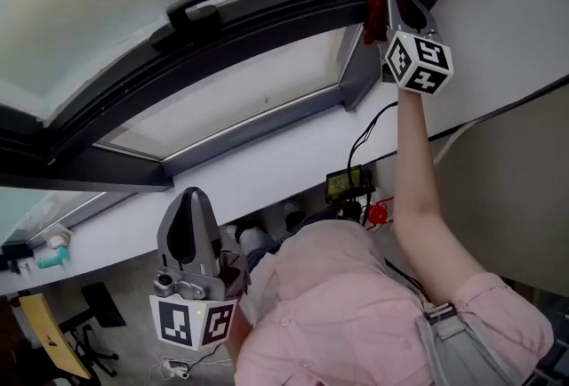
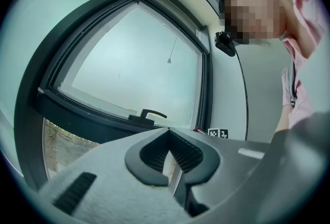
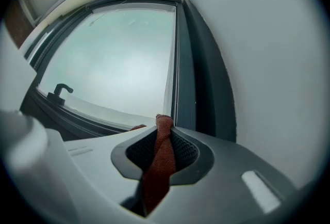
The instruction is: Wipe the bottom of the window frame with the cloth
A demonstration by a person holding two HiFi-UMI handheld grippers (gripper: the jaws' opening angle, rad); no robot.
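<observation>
the right gripper (image 3: 165,129) pinches a twisted, knitted red cloth (image 3: 157,166) by the dark window frame (image 1: 267,27); the left gripper (image 2: 168,131) is clenched, empty.

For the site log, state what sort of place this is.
Probably an indoor room, perhaps an office or workshop: a dark grey window frame with a black lever handle, a white sill, and a small black wired device below it.

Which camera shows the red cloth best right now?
The right gripper view: the red woven cloth sits close up, pinched between the right gripper's jaws. The head view shows only red edges beside the gripper; the left gripper view, barely a speck.
</observation>
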